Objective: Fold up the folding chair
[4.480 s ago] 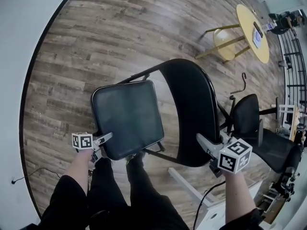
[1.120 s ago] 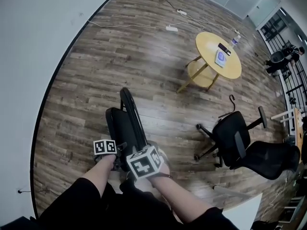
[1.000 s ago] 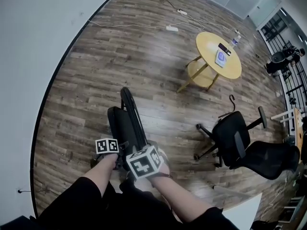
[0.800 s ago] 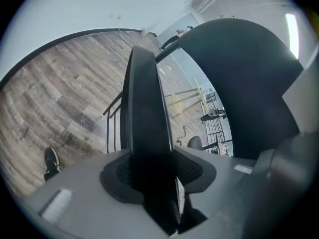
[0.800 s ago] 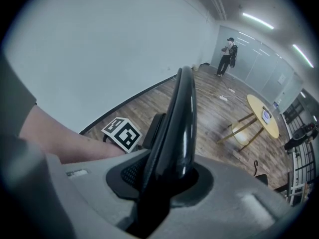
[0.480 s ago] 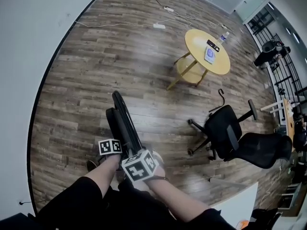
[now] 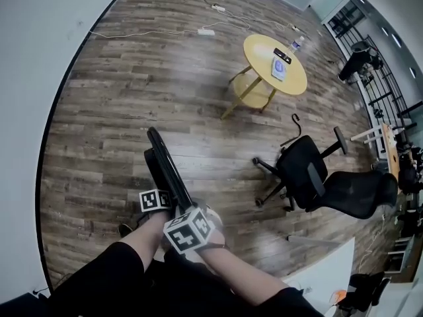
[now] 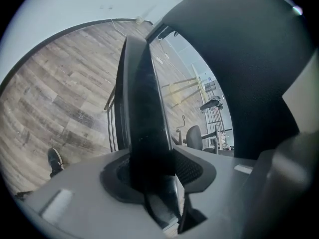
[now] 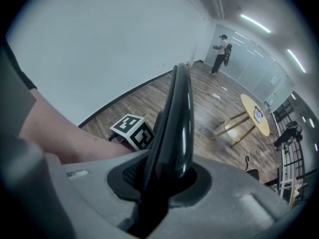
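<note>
We judge the chair (image 7: 162, 165) stiff and heavy; left gripper (image 8: 155, 180) clamps its seat (image 8: 142, 108), right gripper (image 9: 168, 179), jaws just closing, its backrest (image 9: 178, 118).

In the head view we couldn't see either set of jaws: the left gripper (image 7: 158, 201) and right gripper (image 7: 190, 228) only showed their marker cubes, with our hands piled over the rest at 6 o'clock. The folding chair (image 7: 164, 167) lost its near end behind them too. In the left gripper view a big dark blurry mass (image 8: 249, 68) filled 12 to 4 o'clock, and we had no clue what it was. The bits (image 7: 280, 63) on the yellow table (image 7: 258, 50) were too tiny to name. The white desk (image 7: 324, 269) ran off the edge at 5 o'clock.
</note>
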`<act>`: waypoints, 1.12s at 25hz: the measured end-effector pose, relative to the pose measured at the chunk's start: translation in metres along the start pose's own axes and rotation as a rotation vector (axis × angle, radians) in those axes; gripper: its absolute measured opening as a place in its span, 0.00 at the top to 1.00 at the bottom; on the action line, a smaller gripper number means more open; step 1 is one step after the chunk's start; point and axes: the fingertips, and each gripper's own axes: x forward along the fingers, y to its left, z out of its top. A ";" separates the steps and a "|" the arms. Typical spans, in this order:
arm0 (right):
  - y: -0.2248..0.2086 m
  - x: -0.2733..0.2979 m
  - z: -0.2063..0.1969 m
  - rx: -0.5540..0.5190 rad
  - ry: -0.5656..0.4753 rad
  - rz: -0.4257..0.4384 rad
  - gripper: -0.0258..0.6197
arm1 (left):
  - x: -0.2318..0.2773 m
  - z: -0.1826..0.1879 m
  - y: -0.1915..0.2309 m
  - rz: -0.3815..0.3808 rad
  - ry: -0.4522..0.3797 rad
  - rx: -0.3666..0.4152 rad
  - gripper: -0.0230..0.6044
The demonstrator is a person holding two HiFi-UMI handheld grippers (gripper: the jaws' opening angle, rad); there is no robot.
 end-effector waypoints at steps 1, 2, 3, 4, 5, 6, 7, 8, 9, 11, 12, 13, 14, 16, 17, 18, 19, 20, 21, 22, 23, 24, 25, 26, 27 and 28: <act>0.002 0.000 0.000 -0.005 0.000 -0.004 0.84 | 0.002 0.000 -0.003 0.000 0.004 0.007 0.71; 0.003 0.000 0.000 -0.010 0.001 -0.008 0.84 | 0.003 0.000 -0.006 0.000 0.009 0.013 0.71; 0.004 -0.001 0.000 -0.014 0.003 -0.014 0.84 | 0.004 0.000 -0.008 0.000 0.014 0.017 0.71; 0.004 -0.001 0.000 -0.017 0.005 -0.020 0.84 | 0.005 0.000 -0.010 0.000 0.019 0.019 0.71; 0.003 -0.001 0.000 -0.018 0.006 -0.025 0.84 | 0.005 0.000 -0.012 0.000 0.021 0.020 0.71; 0.001 -0.001 0.000 -0.017 0.007 -0.028 0.84 | 0.006 0.000 -0.013 -0.001 0.023 0.021 0.71; -0.001 -0.001 0.000 -0.016 0.007 -0.030 0.84 | 0.007 0.000 -0.014 -0.004 0.025 0.023 0.71; -0.002 0.000 -0.001 -0.017 0.008 -0.031 0.84 | 0.008 0.000 -0.015 -0.007 0.027 0.026 0.71; -0.003 0.000 -0.001 -0.018 0.008 -0.031 0.85 | 0.008 0.000 -0.016 -0.010 0.029 0.029 0.71; -0.004 0.000 -0.003 -0.019 0.008 -0.027 0.85 | 0.009 -0.001 -0.016 -0.017 0.033 0.038 0.71; -0.004 0.000 -0.003 -0.019 0.007 -0.022 0.85 | 0.009 -0.001 -0.016 -0.020 0.036 0.042 0.71; -0.003 0.000 -0.002 -0.017 0.006 -0.014 0.84 | 0.008 -0.002 -0.016 -0.023 0.037 0.043 0.71; -0.003 0.000 -0.002 -0.016 0.004 -0.007 0.84 | 0.007 -0.002 -0.015 -0.025 0.039 0.044 0.71; -0.003 -0.001 -0.001 -0.013 0.000 -0.001 0.84 | 0.006 -0.002 -0.015 -0.028 0.042 0.043 0.71; -0.004 -0.001 -0.001 -0.010 -0.004 -0.003 0.84 | 0.006 -0.002 -0.015 -0.029 0.044 0.044 0.71; -0.006 -0.001 -0.001 -0.005 -0.009 -0.008 0.84 | 0.006 -0.002 -0.015 -0.030 0.047 0.047 0.71; -0.008 -0.002 -0.001 0.002 -0.014 -0.013 0.84 | 0.006 -0.002 -0.016 -0.035 0.052 0.053 0.70; -0.011 -0.002 -0.001 0.010 -0.017 -0.017 0.84 | 0.007 -0.002 -0.017 -0.042 0.058 0.061 0.70; -0.014 -0.001 -0.001 0.018 -0.020 -0.020 0.85 | 0.007 -0.003 -0.018 -0.050 0.065 0.072 0.70; -0.017 -0.001 -0.002 0.025 -0.021 -0.022 0.85 | 0.007 -0.003 -0.019 -0.059 0.075 0.083 0.70; -0.019 -0.001 -0.002 0.031 -0.022 -0.023 0.86 | 0.007 -0.005 -0.019 -0.068 0.089 0.094 0.69; -0.021 -0.001 -0.003 0.036 -0.022 -0.023 0.86 | 0.006 -0.006 -0.019 -0.079 0.107 0.102 0.69; -0.022 -0.001 -0.003 0.040 -0.023 -0.021 0.86 | 0.006 -0.007 -0.020 -0.091 0.126 0.108 0.69; -0.023 -0.001 -0.002 0.043 -0.023 -0.019 0.86 | 0.005 -0.008 -0.020 -0.101 0.143 0.111 0.69; -0.024 -0.001 -0.002 0.044 -0.022 -0.017 0.86 | 0.004 -0.008 -0.020 -0.110 0.156 0.111 0.69; -0.024 -0.001 -0.002 0.044 -0.022 -0.016 0.86 | 0.004 -0.008 -0.020 -0.118 0.163 0.112 0.68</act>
